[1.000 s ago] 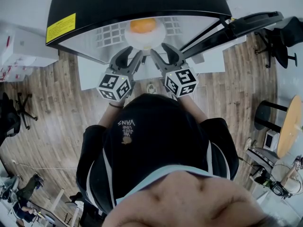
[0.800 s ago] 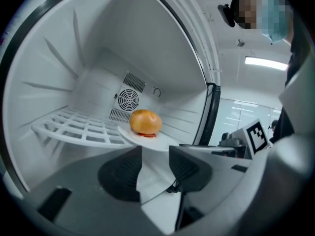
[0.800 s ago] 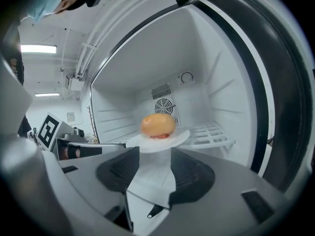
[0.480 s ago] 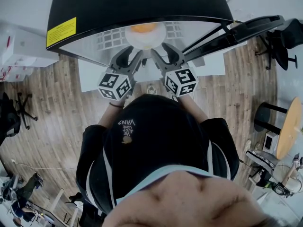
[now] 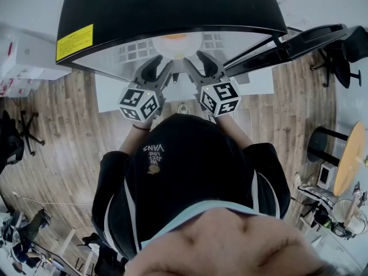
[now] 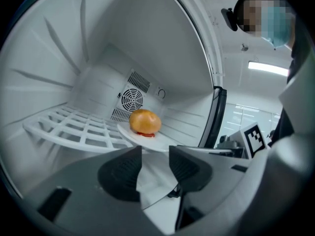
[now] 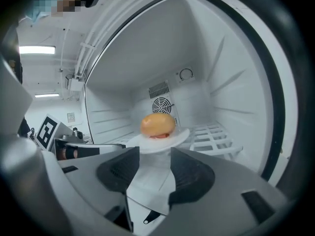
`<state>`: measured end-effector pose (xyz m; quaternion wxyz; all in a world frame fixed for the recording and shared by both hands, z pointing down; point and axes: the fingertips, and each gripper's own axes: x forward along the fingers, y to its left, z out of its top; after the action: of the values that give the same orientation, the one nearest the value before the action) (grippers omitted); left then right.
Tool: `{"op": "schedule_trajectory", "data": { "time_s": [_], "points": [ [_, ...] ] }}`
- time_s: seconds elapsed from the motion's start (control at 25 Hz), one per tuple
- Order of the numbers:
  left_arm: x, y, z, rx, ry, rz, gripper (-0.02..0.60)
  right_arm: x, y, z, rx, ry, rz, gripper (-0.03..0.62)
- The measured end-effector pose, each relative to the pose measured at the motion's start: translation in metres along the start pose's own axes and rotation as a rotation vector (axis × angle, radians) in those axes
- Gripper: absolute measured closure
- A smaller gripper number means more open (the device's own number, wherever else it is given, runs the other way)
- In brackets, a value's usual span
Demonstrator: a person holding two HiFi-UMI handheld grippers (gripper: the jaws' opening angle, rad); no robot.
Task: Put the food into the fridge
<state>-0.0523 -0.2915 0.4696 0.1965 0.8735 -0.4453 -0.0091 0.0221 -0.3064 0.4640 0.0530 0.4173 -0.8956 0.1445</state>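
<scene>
**Burger (image 6: 144, 122) is in the fridge (image 5: 172, 4): time to back out**

The burger sits on a white plate (image 6: 167, 140) deep in the fridge, in front of the round fan grille (image 6: 132, 100) on the back wall. The white wire shelf (image 6: 74, 129) lies at its 9 o'clock in the left gripper view. I judge the placing step to be all but done: the food is past the door line, and what is left is letting go of it and closing up.

Your left gripper (image 6: 155, 154) has its jaws parted by a moderate gap with nothing pinched between them. The near rim of the plate lies right at their tips, toward 12 o'clock. Your right gripper (image 7: 155, 154) reads the same: jaws loose and apart, empty, with the plate's rim just over the tips at 12 o'clock. No view shows whether either pair is touching the rim or only close to it.

For the next move, check that the plate rests flat on the shelf. Then draw both grippers straight back toward 6 o'clock together, so neither tip drags the rim. The door (image 5: 299, 36) stands open at your 2 o'clock, ready to be swung shut
</scene>
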Motion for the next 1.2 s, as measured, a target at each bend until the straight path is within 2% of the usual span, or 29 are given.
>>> {"op": "schedule_trajectory", "data": {
  "time_s": [1.2],
  "points": [
    [-0.005,-0.003,0.002,0.007,-0.015,-0.003,0.416,-0.006,0.001,0.006,0.005,-0.036,-0.021,0.390]
  ]
}}
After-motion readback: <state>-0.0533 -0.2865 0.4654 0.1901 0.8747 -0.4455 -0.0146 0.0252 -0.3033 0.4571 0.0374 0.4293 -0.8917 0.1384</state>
